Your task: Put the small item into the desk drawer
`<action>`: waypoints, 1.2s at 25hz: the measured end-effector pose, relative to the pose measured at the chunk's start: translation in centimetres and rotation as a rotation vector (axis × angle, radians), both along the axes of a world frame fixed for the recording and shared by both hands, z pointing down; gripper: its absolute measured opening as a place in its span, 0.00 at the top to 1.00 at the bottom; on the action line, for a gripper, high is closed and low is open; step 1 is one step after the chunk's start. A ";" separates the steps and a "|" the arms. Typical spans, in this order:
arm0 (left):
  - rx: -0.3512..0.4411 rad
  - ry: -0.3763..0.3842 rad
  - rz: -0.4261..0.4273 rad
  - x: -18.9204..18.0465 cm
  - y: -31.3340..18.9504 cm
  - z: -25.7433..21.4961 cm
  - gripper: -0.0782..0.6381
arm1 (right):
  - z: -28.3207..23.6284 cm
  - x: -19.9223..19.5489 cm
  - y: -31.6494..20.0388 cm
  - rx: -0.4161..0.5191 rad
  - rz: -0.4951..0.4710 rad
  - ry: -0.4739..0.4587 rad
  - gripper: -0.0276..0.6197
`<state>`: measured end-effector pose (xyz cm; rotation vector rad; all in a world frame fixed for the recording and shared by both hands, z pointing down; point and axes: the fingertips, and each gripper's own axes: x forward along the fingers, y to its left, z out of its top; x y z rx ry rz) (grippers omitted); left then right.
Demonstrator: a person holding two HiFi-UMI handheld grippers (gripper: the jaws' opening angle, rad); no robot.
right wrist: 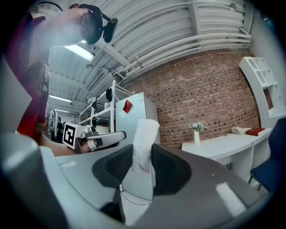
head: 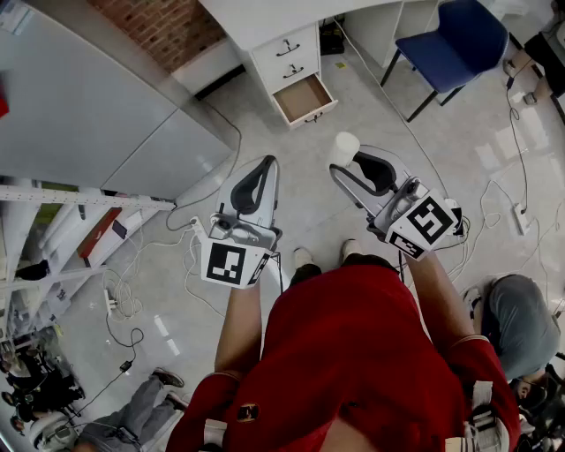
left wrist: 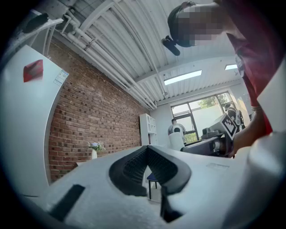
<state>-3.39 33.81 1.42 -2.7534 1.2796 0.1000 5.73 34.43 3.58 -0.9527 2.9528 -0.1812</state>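
Far left of both jaws, well apart: a grey cabinet [head: 88, 106]. Shows the left gripper [head: 265, 163] clenched, pads meeting at the tips, with nothing between them. Just to its right, grasps the small white item [head: 343, 146] in the right gripper [head: 349, 165], with pads pressed on the lower part and the upper end poking out past the fingertips. Looks soft, so probably prone to squashing or slipping under an uneven squeeze.

Finds the open drawer [head: 303, 97] ahead of both jaws, lowest in the white desk [head: 265, 18], well apart from the item and bare inside as far as visible. Risks a drop onto the floor, short of the drawer, if released too early. Risks knocking the protruding end against the drawer front, or against the closed drawers above, on a low reach.

Further right of the right jaws: a blue chair [head: 455, 35], off to the side of the route. Beyond that, floor cables [head: 508, 190], a possible snag for the feet on stepping forward. Nothing visible between jaws and drawer.
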 end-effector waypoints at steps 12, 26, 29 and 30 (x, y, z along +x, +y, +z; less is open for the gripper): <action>0.003 0.019 0.023 -2.6 0.7 0.7 0.88 | 0.6 -2.3 0.9 -0.020 0.012 0.007 0.73; 0.010 0.066 0.017 -10.4 0.7 2.0 0.88 | 1.7 -7.5 1.1 -0.034 0.084 0.063 0.73; -0.001 0.078 0.007 -11.3 0.0 2.3 0.88 | 1.9 -7.9 0.7 -0.040 0.090 0.089 0.73; -0.002 0.079 0.005 -11.4 -0.2 2.4 0.88 | 1.9 -7.9 0.5 -0.038 0.091 0.091 0.73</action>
